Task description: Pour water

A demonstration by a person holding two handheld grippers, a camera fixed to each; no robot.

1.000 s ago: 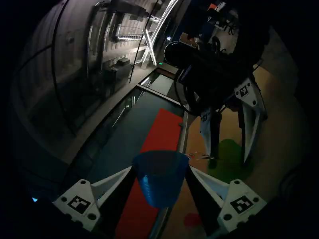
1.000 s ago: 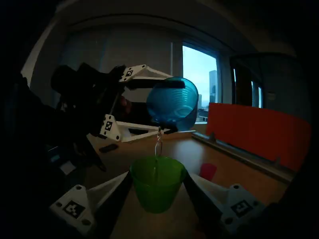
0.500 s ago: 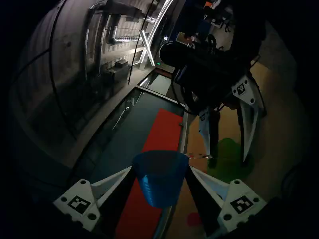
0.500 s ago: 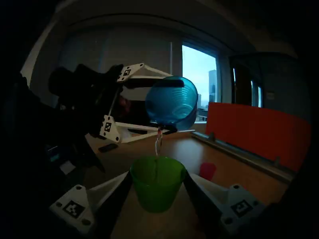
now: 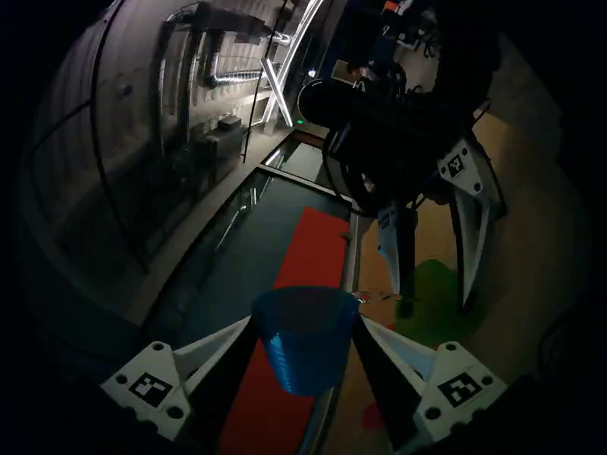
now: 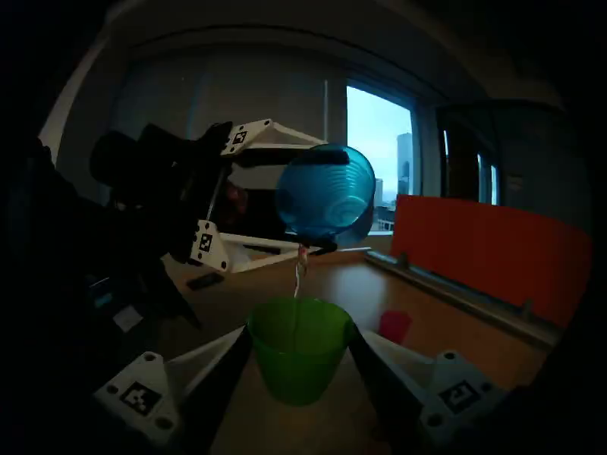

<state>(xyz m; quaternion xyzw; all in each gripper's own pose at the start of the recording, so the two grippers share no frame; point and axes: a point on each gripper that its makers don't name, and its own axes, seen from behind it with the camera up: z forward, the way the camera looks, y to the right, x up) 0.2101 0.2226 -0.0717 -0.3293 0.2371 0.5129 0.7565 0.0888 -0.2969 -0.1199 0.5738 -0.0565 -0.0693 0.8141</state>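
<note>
A finger of the right tongs (image 6: 300, 335) hides the bottom of the small red cup (image 6: 394, 321) beside the green cup (image 6: 300, 368). Left of it, a dark thing (image 6: 205, 281) on the counter (image 6: 364, 288) is too small to tell.

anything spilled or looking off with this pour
Nothing stands out. The tipped blue cup sends a thin water stream straight into the green cup below it. I see no puddle on the wooden table, though the light is dim.
</note>
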